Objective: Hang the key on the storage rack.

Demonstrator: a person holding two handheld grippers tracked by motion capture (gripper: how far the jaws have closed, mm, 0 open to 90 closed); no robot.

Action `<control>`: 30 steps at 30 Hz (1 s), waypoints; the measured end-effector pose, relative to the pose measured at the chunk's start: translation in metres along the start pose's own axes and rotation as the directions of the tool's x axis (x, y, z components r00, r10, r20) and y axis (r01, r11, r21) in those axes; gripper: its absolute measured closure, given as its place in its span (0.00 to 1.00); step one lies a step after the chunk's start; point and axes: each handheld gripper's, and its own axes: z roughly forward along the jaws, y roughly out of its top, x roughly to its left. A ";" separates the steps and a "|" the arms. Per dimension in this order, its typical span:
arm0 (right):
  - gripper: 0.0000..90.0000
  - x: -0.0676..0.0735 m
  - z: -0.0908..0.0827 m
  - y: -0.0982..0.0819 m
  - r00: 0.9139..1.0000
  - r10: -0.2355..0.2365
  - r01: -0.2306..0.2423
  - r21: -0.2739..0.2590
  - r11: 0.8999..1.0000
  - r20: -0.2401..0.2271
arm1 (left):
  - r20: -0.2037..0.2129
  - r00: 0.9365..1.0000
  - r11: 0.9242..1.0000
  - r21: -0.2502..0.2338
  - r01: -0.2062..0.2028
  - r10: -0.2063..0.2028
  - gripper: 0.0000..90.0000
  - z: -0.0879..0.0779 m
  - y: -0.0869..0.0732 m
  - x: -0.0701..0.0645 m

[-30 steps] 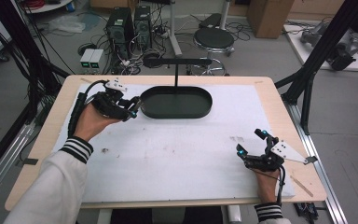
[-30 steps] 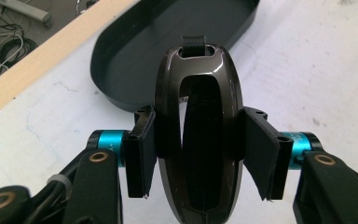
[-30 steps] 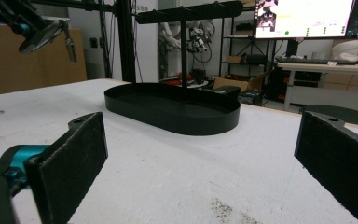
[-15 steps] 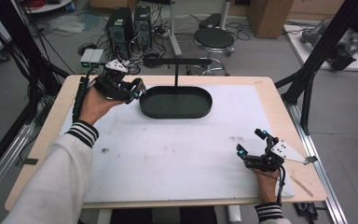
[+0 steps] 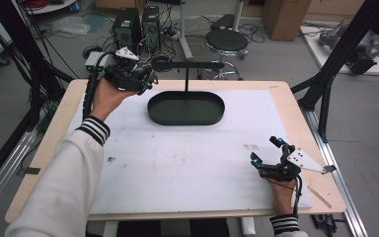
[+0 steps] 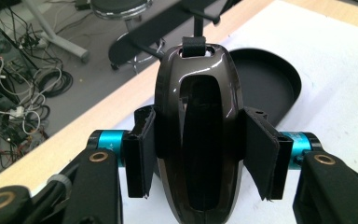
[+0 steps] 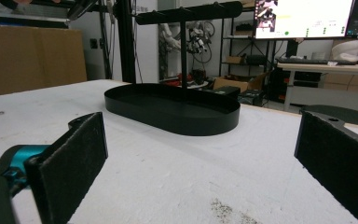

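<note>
Cables, computer towers and a stool crowd the floor beyond the counter (image 5: 128, 163), whose white sheet carries a black oval tray (image 5: 186, 109) near the far edge, a post rising from it to a crossbar (image 5: 197, 64). In the high view the left gripper (image 5: 145, 79) hangs raised over the far left corner, level with that bar, likely to hang its load there; the right gripper (image 5: 265, 154) rests near the right front corner, fingers spread, out of the way. From the left gripper view, the fingers (image 6: 140, 154) pinch a glossy dark brown key-fob-like case (image 6: 196, 135) by its sides, leaving its top strap loop (image 6: 193, 46) free toward the bar. In the right gripper view, spread fingers (image 7: 67, 165) face the tray (image 7: 172, 114).
</note>
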 end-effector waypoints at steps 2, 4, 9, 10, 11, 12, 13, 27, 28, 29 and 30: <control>0.02 0.000 0.000 0.000 1.000 0.000 0.000 0.000 1.000 0.000 | -0.011 1.000 1.000 -0.008 0.002 -0.002 0.54 0.002 0.001 0.001; 0.02 0.000 0.000 0.000 1.000 0.002 -0.002 0.001 1.000 0.000 | -0.014 1.000 1.000 0.001 0.007 -0.007 0.54 0.005 0.002 0.003; 0.02 0.000 0.000 0.000 1.000 0.001 -0.001 0.000 1.000 -0.001 | -0.044 0.999 1.000 -0.010 -0.001 0.001 0.54 0.010 0.003 0.003; 0.02 0.000 0.000 0.000 1.000 0.003 -0.003 0.001 1.000 -0.001 | -0.047 0.999 1.000 -0.017 0.004 -0.005 0.54 0.011 0.003 0.003; 0.02 0.000 0.000 0.000 1.000 0.004 -0.004 -0.001 1.000 0.000 | -0.050 0.999 1.000 -0.026 0.009 -0.010 0.54 0.012 0.003 0.003; 0.02 0.000 0.000 0.000 1.000 0.004 -0.004 -0.001 1.000 0.000 | -0.055 0.998 1.000 -0.029 0.008 -0.010 0.54 0.013 0.003 0.003; 0.02 0.000 0.000 0.000 1.000 0.002 -0.002 -0.001 1.000 0.000 | -0.062 0.998 0.999 -0.031 0.009 -0.011 0.54 0.013 0.003 0.004; 0.02 0.000 0.000 0.000 1.000 0.003 -0.003 -0.002 1.000 -0.001 | -0.089 0.996 0.997 -0.081 0.016 -0.023 0.54 0.026 0.004 0.004; 0.02 0.000 0.000 0.000 1.000 0.003 -0.003 -0.002 1.000 -0.001 | -0.090 0.996 0.996 -0.084 0.019 -0.027 0.54 0.027 0.004 0.004; 0.02 0.000 0.000 0.000 1.000 0.003 -0.003 -0.002 1.000 -0.001 | -0.090 0.995 0.996 -0.089 0.022 -0.030 0.54 0.027 0.004 0.005; 0.02 0.000 0.000 0.000 1.000 0.003 -0.003 -0.002 1.000 -0.001 | -0.093 0.995 0.996 -0.091 0.025 -0.034 0.54 0.028 0.004 0.005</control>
